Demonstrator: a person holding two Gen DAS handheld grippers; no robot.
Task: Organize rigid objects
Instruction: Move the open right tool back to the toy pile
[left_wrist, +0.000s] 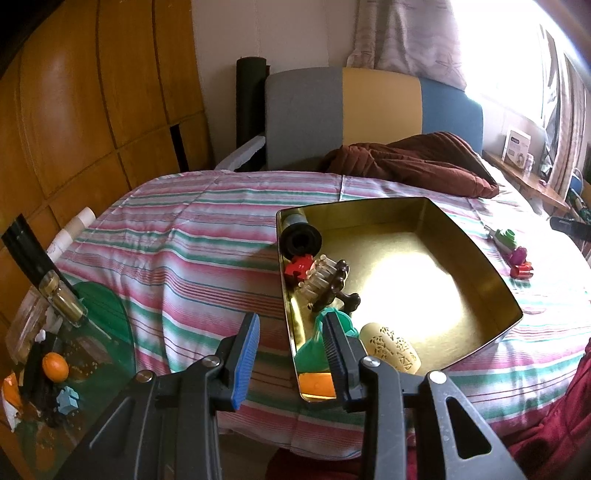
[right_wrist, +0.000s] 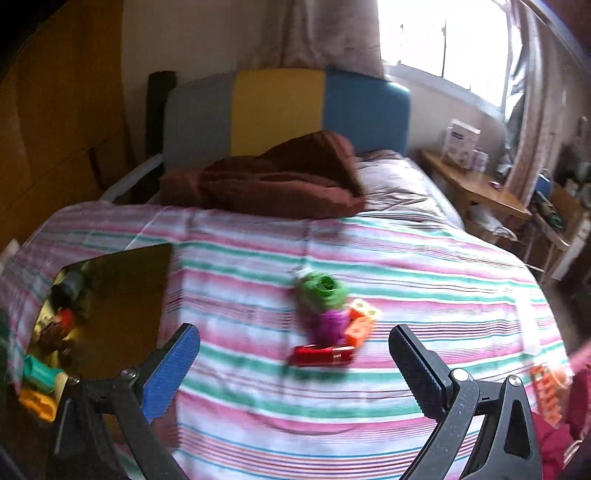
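A gold tin (left_wrist: 476, 251) lies on the striped bed. It holds a black roll (left_wrist: 299, 240), a red piece (left_wrist: 299, 267), a brown peg rack (left_wrist: 328, 280), a teal piece (left_wrist: 314, 350), a beige cylinder (left_wrist: 391, 349) and an orange piece (left_wrist: 317, 384). My left gripper (left_wrist: 290, 321) is open and straddles the tin's left wall, with neither pad pressing on it. My right gripper (right_wrist: 294, 334) stands wide open and empty above the sheet. Just ahead of it lie a green ring (right_wrist: 323, 290), a purple toy (right_wrist: 330, 325), orange blocks (right_wrist: 364, 319) and a red piece (right_wrist: 321, 356). The tin (right_wrist: 122, 295) is at its left.
A brown blanket (left_wrist: 410, 162) is bunched at the head of the bed. A cluttered side table (left_wrist: 92, 343) with an orange fruit (left_wrist: 55, 365) and a bottle stands to the left. A wooden shelf (right_wrist: 476, 184) runs along the right. Another orange toy (right_wrist: 550, 391) lies near red cloth at the bed's right edge.
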